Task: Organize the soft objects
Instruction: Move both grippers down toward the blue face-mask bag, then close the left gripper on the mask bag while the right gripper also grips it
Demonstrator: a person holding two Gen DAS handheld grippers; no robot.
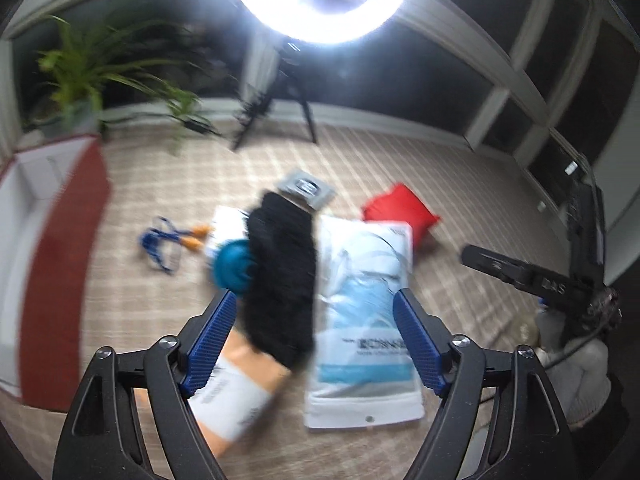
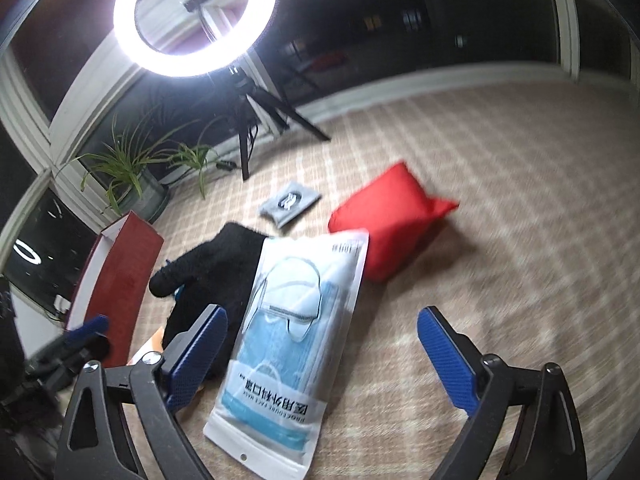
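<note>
- Red box (image 1: 66, 264), far left: rigid, straight-walled, white inside and open at the top; judging from the task, the likely bin for the soft things.
- Blue cord with orange ends (image 1: 168, 244): thin, loose and tangled on the checked carpet (image 1: 460, 184), apart from the pile.
- Teal round object (image 1: 232, 266): smooth, half tucked under the glove; too blurred to name.
- Black knit glove (image 1: 282, 276): fuzzy and limp, draped over an orange-and-white packet (image 1: 240, 388). The left gripper (image 1: 314, 340) hangs just above it, jaws wide apart and empty.
- To lift it well, I would close on the thick bunched middle, not a loose finger, and pinch only knit, not the packet beneath.
- Face-mask pouch (image 2: 296, 332): flat, glossy plastic with pale blue masks inside, touching the glove's right edge. The right gripper (image 2: 322, 354) hovers over its lower half, jaws likewise spread with nothing between. A slick flat pouch is best gripped by an edge.
- Grey sachet (image 2: 290, 202): small, flat, lying beyond the glove.
- Red pouch (image 2: 386, 222): puffy, matte fabric, pillow-shaped, behind the mask pack.
</note>
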